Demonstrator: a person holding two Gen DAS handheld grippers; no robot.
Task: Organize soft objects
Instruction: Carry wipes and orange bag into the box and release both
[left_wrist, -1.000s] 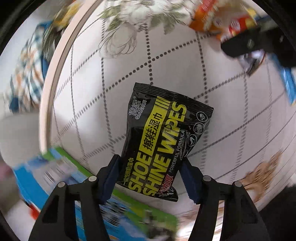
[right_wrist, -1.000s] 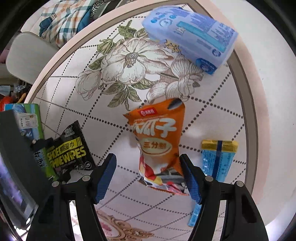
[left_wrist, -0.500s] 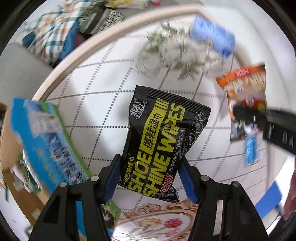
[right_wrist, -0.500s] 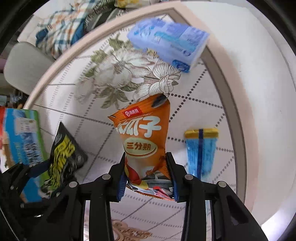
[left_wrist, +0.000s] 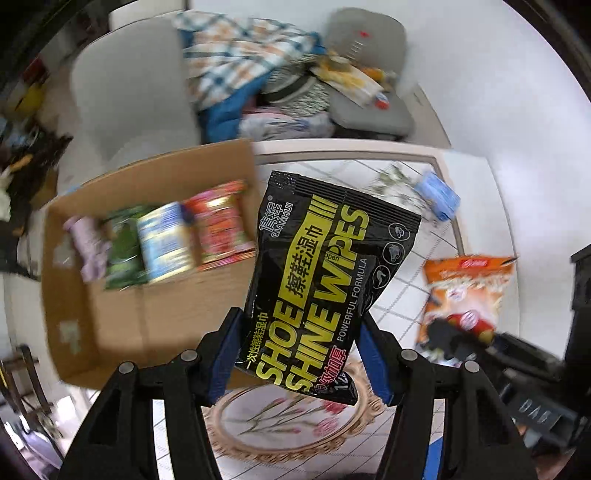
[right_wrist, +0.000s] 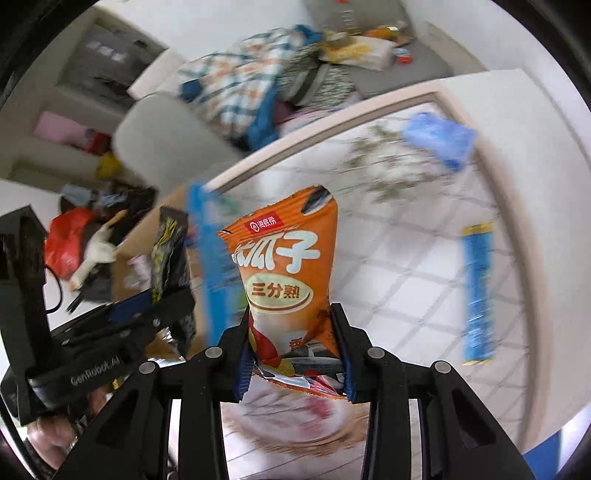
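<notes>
Two packets above patterned mat (right_wrist: 406, 266) (cluttered sofa (left_wrist: 258, 74) beyond)

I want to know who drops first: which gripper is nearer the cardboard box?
Left. The left gripper, holding the wipes pack, hangs at the cardboard box edge; the right gripper, with the orange snack bag, sits farther right over the table.

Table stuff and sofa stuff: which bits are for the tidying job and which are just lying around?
For the job:
- shoe wipes pack, in the left gripper
- orange snack bag, in the right gripper
- cardboard box
- blue pack
- blue stick packet

Just lying about:
- plaid cloth
- grey cushion
</notes>
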